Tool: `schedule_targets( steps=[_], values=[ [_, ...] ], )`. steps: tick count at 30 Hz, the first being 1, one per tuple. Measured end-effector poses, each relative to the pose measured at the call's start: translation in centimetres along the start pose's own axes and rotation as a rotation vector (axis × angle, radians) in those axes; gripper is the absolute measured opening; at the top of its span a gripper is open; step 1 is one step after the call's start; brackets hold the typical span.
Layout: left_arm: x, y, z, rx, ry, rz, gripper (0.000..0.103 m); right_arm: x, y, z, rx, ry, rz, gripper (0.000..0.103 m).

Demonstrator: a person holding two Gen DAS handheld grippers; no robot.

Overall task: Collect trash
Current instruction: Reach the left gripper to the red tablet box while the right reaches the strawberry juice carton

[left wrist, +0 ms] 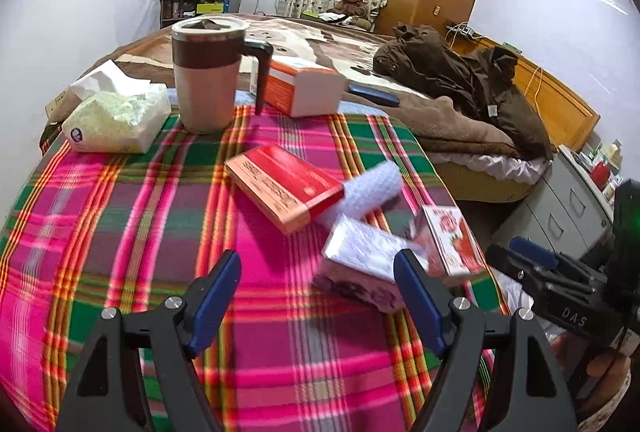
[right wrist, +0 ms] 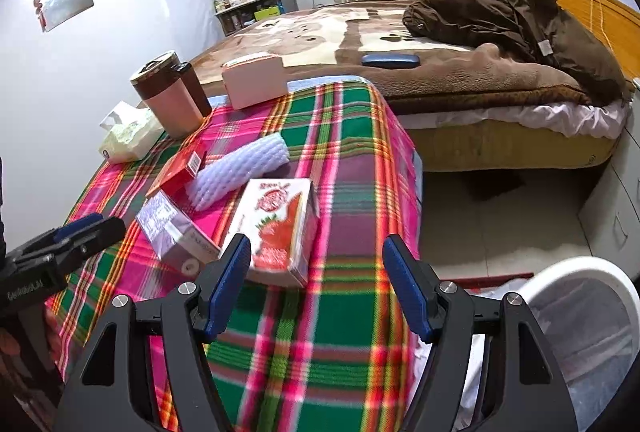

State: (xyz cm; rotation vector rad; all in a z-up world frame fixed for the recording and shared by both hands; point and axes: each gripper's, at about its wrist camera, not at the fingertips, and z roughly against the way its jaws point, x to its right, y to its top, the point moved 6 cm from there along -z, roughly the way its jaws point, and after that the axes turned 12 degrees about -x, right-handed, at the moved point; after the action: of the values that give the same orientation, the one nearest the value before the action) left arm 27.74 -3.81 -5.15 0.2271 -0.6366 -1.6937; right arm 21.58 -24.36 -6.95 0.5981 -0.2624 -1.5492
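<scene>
On the plaid tablecloth (left wrist: 140, 232) lie a red box (left wrist: 284, 186), a white foam sleeve (left wrist: 368, 188), a silver-purple carton (left wrist: 360, 264) and a strawberry juice carton (left wrist: 450, 240). My left gripper (left wrist: 318, 284) is open and empty, just short of the silver-purple carton. In the right wrist view my right gripper (right wrist: 316, 272) is open and empty, right before the strawberry carton (right wrist: 280, 228); the silver-purple carton (right wrist: 172, 232), foam sleeve (right wrist: 240, 172) and red box (right wrist: 180, 168) lie to its left. A white bin (right wrist: 580, 312) with a liner stands low right.
A lidded mug (left wrist: 206, 72), a tissue pack (left wrist: 116, 120) and an orange-white box (left wrist: 300, 88) stand at the table's far side. A bed (right wrist: 440, 72) with a brown jacket (right wrist: 520, 16) lies beyond. Grey drawers (left wrist: 568, 208) stand right.
</scene>
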Motion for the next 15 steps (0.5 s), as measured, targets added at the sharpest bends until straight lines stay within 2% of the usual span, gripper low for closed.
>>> schedule_targets(
  steps=[4, 7, 10, 15],
  values=[
    [-1.0, 1.9, -0.6, -0.011, 0.037, 0.000, 0.080, -0.7, 0.7, -0.8, -0.016, 0.020, 0.009, 0.070],
    [-1.6, 3.3, -1.5, -0.033, 0.008, 0.026, 0.080, -1.1, 1.5, -1.4, -0.026, 0.030, 0.013, 0.070],
    [-2.3, 4.7, -2.9, -0.065, 0.038, 0.046, 0.080, -1.3, 2.0, -2.1, -0.044, 0.042, 0.013, 0.070],
    [-2.3, 6.3, -5.0, -0.116, 0.023, 0.048, 0.080, -1.9, 2.8, -3.1, -0.064, 0.044, 0.032, 0.070]
  ],
)
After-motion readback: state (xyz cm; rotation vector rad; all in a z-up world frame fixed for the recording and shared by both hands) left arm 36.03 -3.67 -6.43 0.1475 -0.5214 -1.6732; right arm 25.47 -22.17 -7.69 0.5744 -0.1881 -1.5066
